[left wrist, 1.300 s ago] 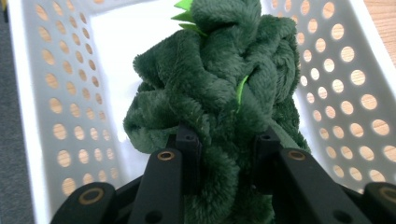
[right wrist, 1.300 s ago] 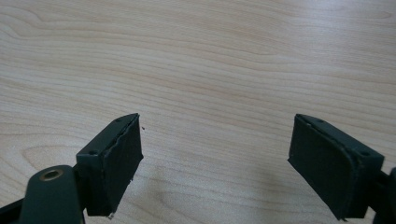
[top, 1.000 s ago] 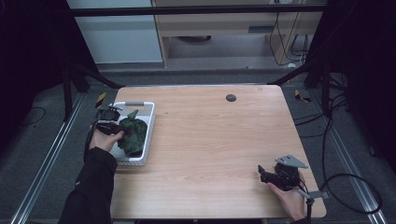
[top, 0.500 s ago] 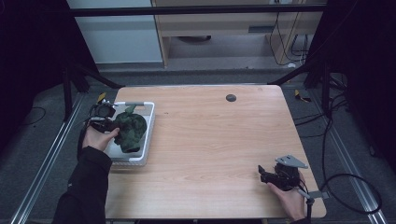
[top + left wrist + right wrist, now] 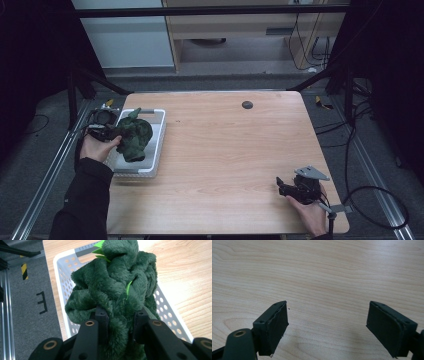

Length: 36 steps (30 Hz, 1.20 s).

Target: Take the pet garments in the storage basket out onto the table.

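— Left gripper (image 5: 120,322)?
— Clamped on a dark green plush toy (image 5: 112,287), jaws sunk deep into the fur. Held above a white perforated basket (image 5: 157,145) at the table's (image 5: 240,165) left edge. Bright green bits poking out of the toy near the top.
— Touching the basket?
— Cannot tell; hanging over its middle in the high view.
— Right gripper (image 5: 328,327)?
— Spread wide, gripping nothing. Bare wood grain between the jaws. Sitting low near the table's front right corner, well apart from the basket.
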{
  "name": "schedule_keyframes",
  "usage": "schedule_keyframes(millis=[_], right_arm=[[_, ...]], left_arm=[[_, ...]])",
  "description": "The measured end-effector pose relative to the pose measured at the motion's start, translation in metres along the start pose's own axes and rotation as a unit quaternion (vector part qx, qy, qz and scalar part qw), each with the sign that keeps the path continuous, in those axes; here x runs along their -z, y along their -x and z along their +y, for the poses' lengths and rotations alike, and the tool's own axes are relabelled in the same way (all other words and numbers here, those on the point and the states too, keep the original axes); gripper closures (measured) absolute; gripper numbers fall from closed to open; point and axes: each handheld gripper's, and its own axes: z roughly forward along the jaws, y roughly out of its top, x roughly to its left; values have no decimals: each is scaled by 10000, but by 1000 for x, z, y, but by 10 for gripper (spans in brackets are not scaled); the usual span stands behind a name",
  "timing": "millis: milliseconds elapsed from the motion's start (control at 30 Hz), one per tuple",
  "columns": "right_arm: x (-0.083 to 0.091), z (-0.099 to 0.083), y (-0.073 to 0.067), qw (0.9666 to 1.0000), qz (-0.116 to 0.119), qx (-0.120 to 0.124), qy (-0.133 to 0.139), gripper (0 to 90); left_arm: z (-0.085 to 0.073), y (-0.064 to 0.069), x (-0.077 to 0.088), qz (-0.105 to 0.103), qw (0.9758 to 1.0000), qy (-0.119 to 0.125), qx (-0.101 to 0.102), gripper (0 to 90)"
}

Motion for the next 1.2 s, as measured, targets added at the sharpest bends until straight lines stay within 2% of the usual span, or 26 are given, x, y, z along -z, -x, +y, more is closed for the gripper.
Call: schedule_keyframes(millis=[533,967,1200], right_arm=[[1,0,0,10000,2,-25,40,169],[1,1,1,10000,-15,2,88,168],[3,1,0,9999,-47,-12,126,166]], left_arm=[[3,6,31,-27,9994,288,-204,721],[9,22,46,-155,9980,430,-438,721],[14,33,52,-268,9963,498,-644,721]])
